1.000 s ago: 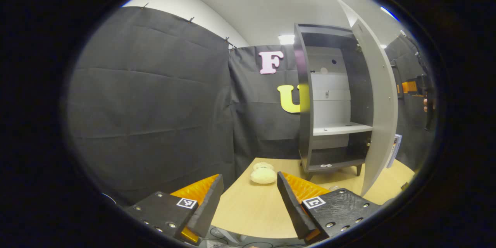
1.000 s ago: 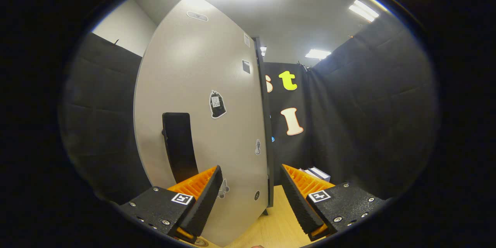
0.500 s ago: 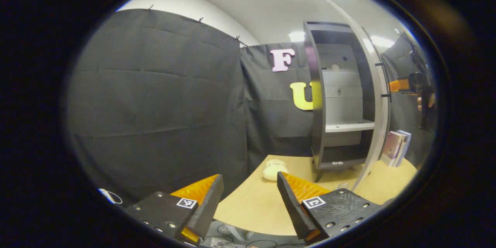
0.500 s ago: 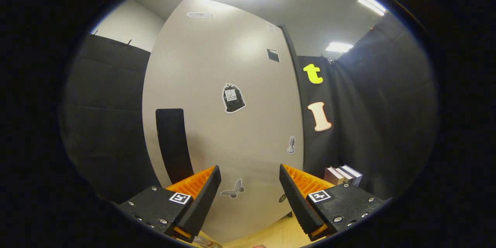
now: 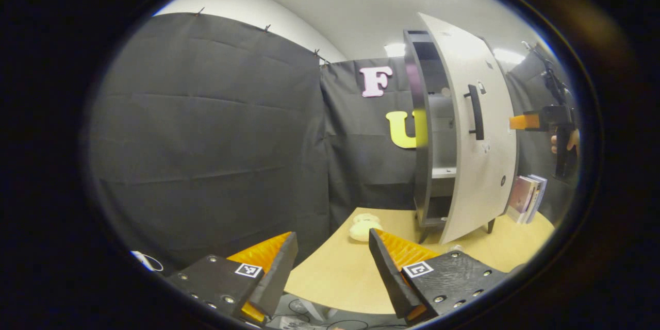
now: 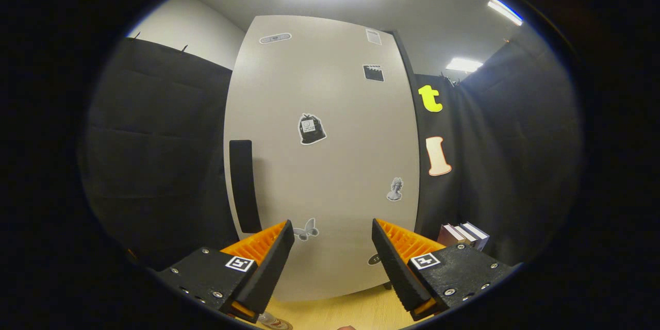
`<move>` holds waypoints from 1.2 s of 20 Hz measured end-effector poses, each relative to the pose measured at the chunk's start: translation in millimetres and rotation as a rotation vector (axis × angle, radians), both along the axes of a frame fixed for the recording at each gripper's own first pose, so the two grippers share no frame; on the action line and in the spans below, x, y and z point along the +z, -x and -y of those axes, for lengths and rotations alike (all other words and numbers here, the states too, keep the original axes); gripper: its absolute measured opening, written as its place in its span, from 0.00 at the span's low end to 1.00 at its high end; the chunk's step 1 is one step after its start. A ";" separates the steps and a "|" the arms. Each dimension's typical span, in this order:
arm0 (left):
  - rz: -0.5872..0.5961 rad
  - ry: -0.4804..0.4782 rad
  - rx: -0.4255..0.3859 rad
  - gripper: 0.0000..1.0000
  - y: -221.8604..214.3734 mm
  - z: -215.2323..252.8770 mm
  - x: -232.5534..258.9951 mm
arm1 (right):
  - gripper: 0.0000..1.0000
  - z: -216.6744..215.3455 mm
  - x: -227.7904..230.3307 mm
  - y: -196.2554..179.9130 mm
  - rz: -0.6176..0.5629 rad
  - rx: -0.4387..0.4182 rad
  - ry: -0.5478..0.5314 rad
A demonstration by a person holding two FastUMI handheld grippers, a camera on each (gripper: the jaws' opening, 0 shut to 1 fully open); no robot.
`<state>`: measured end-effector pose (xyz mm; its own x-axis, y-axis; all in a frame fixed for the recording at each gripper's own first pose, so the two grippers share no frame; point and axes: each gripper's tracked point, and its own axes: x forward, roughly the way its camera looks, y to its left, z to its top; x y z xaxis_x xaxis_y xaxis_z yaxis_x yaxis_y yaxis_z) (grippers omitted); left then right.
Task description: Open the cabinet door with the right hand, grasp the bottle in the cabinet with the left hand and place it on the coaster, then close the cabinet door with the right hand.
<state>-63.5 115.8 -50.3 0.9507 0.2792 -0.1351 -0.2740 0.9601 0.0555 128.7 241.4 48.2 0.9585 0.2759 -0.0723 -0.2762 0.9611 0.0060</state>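
Observation:
The dark cabinet [image 5: 422, 129] stands on the table's far right, and its grey door [image 5: 474, 129] is swung most of the way across the opening, leaving a narrow gap. A black handle [image 5: 475, 112] sits on the door. My right gripper [image 5: 523, 121], held by a hand [image 5: 564, 140], hovers just right of the door. In the right gripper view the stickered door [image 6: 330, 165] and its handle [image 6: 242, 185] face my right gripper [image 6: 332, 263], which is open and empty. My left gripper [image 5: 332, 268] is open over the table's near edge. A clear reddish-banded object [image 6: 273, 323] peeks at the bottom.
A wooden table [image 5: 335, 278] carries a cream, lumpy object [image 5: 362, 228] left of the cabinet. Several books [image 5: 526, 198] lean behind the cabinet's right side, seen as books [image 6: 461, 232] in the right gripper view. Black cloth walls close in the booth.
The cabinet door has swung from wide open to nearly shut, hiding the shelves. My right gripper followed the door's front face. My left gripper stayed open and low.

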 end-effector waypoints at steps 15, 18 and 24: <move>0.062 0.039 -0.226 0.87 4.1 36.1 24.7 | 0.94 70.1 30.6 99.5 0.103 -0.145 0.048; 0.066 0.063 -0.281 0.87 4.9 47.8 29.5 | 0.94 89.3 34.7 122.6 0.125 -0.190 0.066; 0.078 0.081 -0.342 0.83 0.5 73.1 39.7 | 0.94 133.0 32.6 151.2 0.134 -0.257 0.077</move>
